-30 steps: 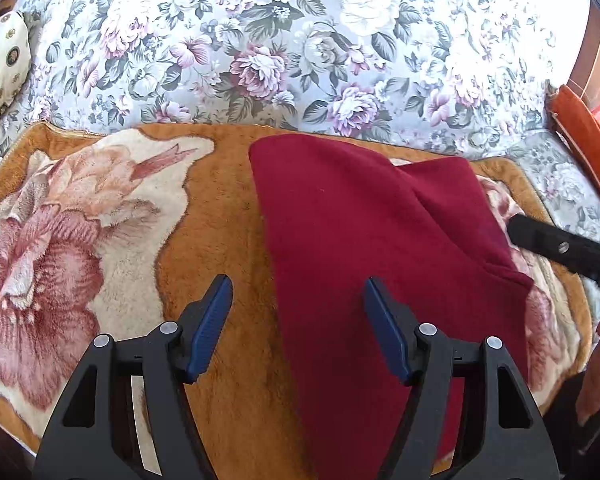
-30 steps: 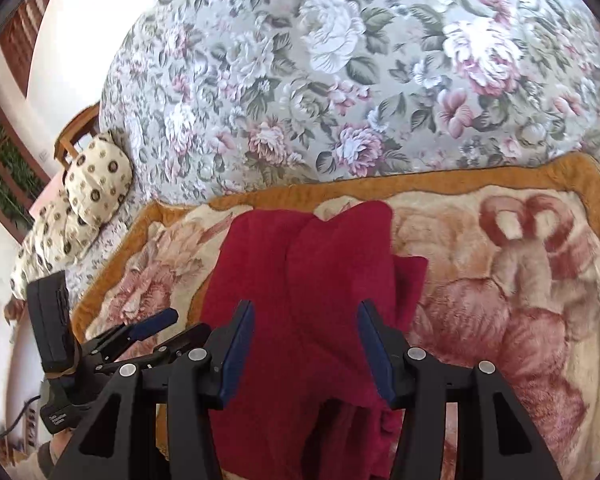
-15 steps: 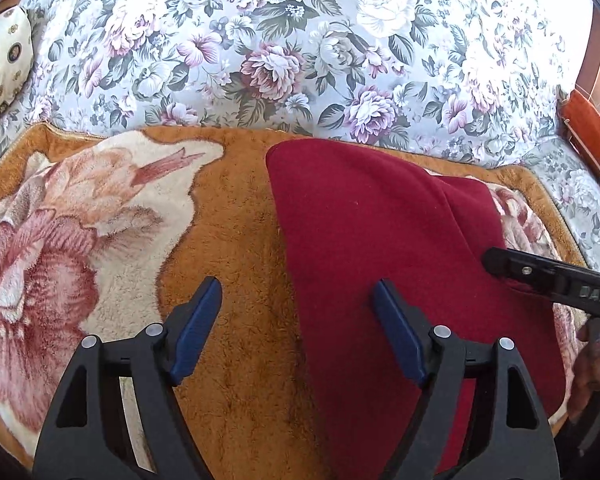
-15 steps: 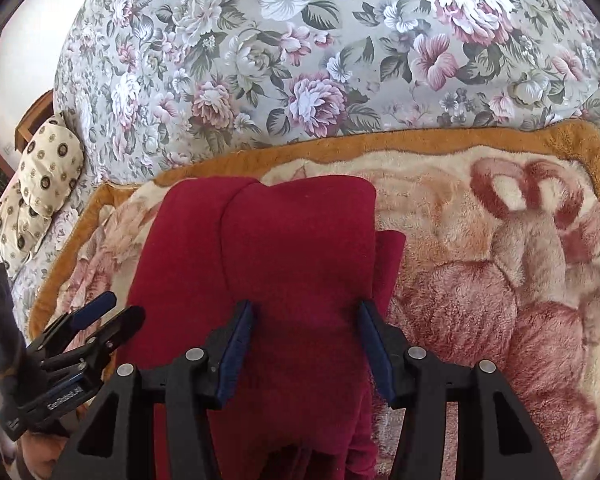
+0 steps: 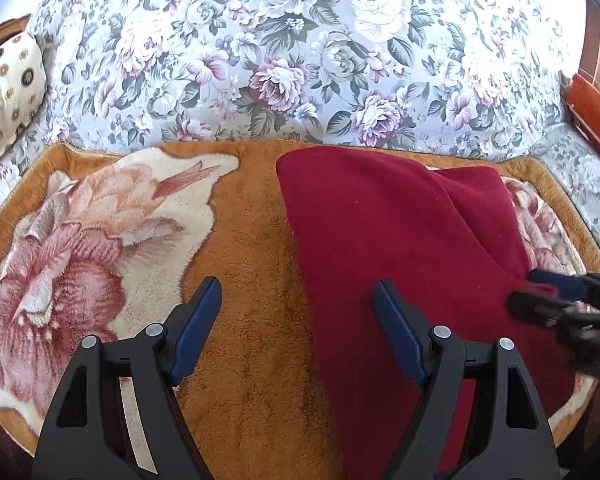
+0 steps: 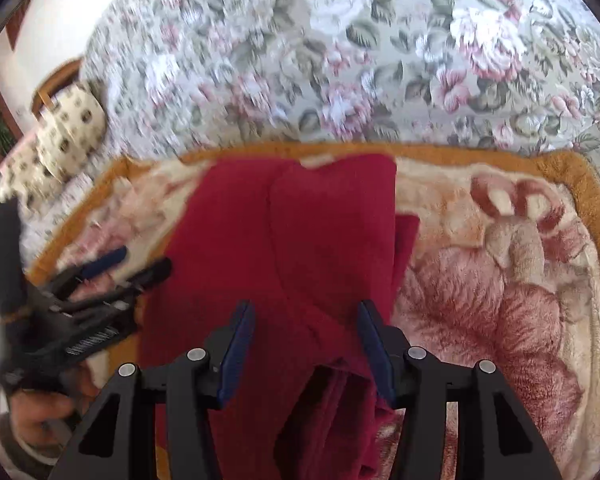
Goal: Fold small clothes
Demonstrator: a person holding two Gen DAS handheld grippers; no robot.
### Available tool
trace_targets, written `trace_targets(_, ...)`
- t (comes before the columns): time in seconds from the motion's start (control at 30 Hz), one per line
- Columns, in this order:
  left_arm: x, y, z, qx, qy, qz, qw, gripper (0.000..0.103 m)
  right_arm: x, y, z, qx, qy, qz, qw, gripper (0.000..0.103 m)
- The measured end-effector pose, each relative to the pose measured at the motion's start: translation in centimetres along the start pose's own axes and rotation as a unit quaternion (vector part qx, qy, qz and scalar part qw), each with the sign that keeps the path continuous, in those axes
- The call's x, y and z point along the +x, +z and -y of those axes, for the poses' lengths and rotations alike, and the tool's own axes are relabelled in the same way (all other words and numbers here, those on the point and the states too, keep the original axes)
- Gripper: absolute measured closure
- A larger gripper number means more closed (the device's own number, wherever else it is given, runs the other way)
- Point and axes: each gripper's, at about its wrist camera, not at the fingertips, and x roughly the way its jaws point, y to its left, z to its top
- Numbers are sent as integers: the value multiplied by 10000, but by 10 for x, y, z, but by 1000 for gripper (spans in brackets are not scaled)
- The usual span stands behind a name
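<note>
A dark red garment [image 5: 396, 248] lies folded lengthwise on an orange plush blanket [image 5: 252, 240]; it also shows in the right wrist view [image 6: 300, 240], with a second layer lying over its right half. My left gripper [image 5: 298, 320] is open and empty, hovering over the garment's left edge. My right gripper [image 6: 306, 340] is open and empty above the garment's near end. The right gripper also shows blurred at the right edge of the left wrist view [image 5: 556, 300], and the left gripper shows at the left of the right wrist view [image 6: 112, 272].
The blanket lies on a bed with a floral sheet [image 5: 300, 60]. A cream patterned pillow [image 5: 8, 88] sits at the far left. An orange cushion [image 5: 596, 120] sits at the far right edge.
The left gripper drew back slightly and stayed open. The right gripper pulled back and up from the garment, still open, and its view is motion-blurred now.
</note>
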Motion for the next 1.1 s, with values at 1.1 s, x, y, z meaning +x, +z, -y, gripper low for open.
trace_targets(1.1,-39,-16,11,-72,445,221,9987,24,-50,-24,-3,314,-377,628,9968,51)
